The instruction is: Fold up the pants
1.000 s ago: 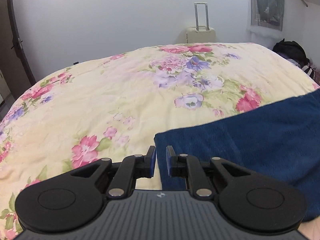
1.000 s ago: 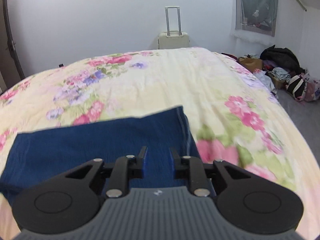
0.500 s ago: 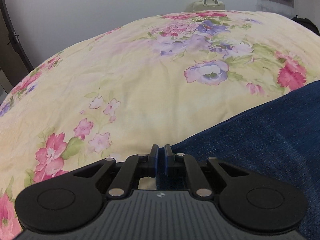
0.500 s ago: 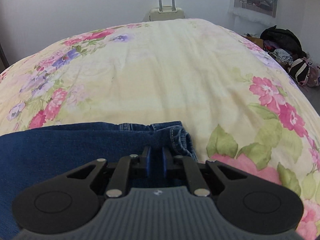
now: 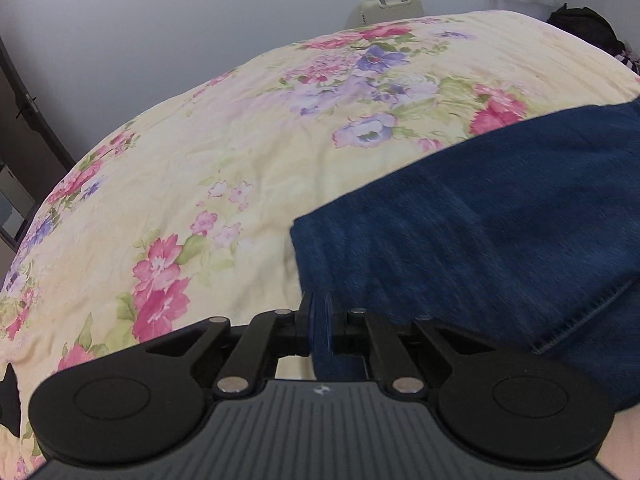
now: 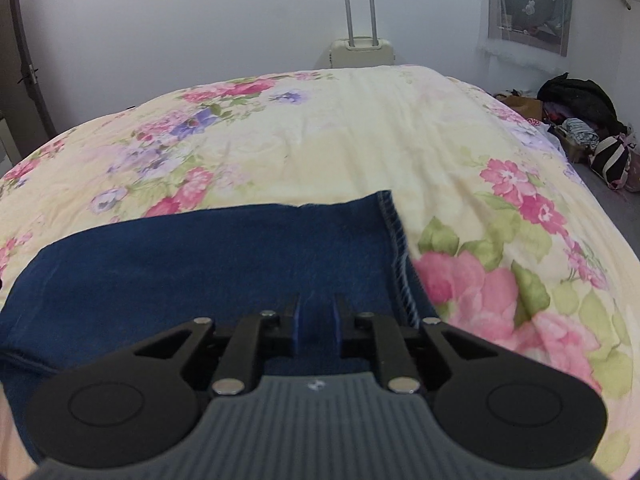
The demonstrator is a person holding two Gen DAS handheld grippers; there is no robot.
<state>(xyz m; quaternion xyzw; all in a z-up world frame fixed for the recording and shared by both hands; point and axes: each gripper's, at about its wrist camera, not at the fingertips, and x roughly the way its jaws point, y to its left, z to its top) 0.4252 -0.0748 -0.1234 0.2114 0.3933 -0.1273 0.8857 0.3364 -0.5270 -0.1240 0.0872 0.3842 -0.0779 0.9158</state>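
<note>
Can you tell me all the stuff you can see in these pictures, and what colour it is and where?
pants: one, dark blue denim, lying on the bedspread near the grippers
bedspread: one, pale yellow with pink and purple flowers, covering the bed
suitcase: one, cream, standing at the far wall behind the bed
bags and clothes: a pile, black and mixed colours, on the floor to the right of the bed
curtain: one, grey, on the right wall
door: one, dark, at the far left
left gripper: black, shut on a fold of the pants
right gripper: black, jaws slightly apart with denim between them
</note>
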